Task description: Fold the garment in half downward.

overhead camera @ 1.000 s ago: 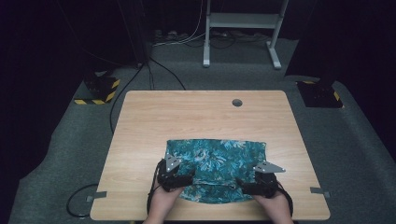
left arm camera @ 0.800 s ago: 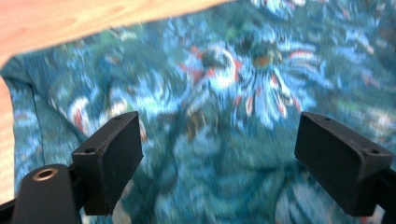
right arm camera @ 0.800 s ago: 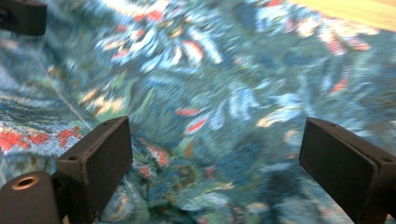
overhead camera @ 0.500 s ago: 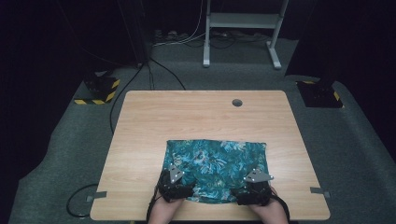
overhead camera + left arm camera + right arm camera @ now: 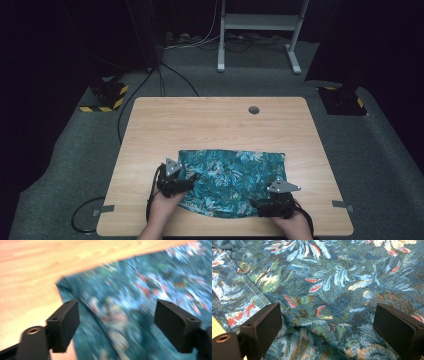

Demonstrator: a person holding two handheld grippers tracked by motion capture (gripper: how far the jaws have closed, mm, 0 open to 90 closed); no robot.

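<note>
Handling a teal floral-print woven cloth (image 5: 232,180) lying flat at the near edge of the light wooden table (image 5: 215,120): soft, light, prone to bunching. My left gripper (image 5: 192,176), jaws just narrowing but apart over the cloth's left hem, and right gripper (image 5: 257,206), agape on its near right corner, grip nothing; hems and corners are best holds.

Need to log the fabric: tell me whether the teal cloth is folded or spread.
Folded, it seems: the teal floral cloth shows an overlapping layer edge in the left gripper view and lies as a compact rectangle on the table.
</note>
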